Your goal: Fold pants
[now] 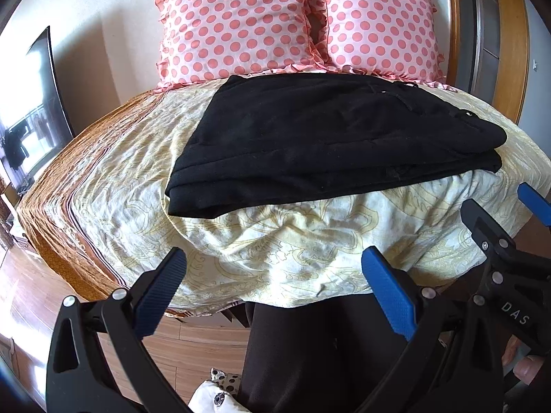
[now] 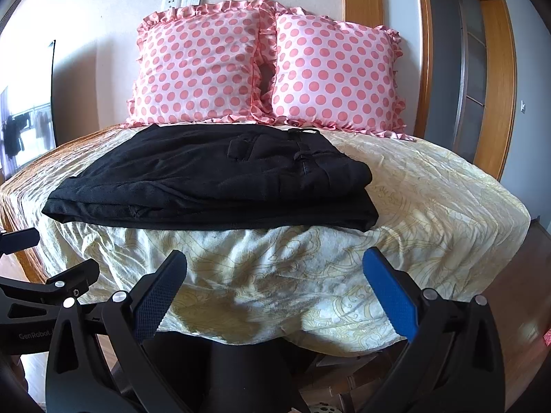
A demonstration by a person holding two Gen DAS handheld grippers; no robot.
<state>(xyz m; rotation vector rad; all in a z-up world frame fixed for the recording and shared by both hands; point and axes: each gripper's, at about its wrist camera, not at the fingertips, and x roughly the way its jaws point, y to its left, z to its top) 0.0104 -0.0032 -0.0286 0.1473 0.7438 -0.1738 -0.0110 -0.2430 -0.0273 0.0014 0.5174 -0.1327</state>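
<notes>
Black pants lie folded, stacked, centre frame on yellow bedspread. Left gripper and right gripper both spread, empty, lower frame. Folding looks finished; next: tidy edges if needed.

Black pants folded flat (layered), on bed

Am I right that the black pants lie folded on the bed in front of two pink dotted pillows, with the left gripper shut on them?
Not quite. The left gripper is open and empty, held back at the foot of the bed, as the left wrist view shows. The rest holds: the pants lie folded in front of the two pillows.
</notes>
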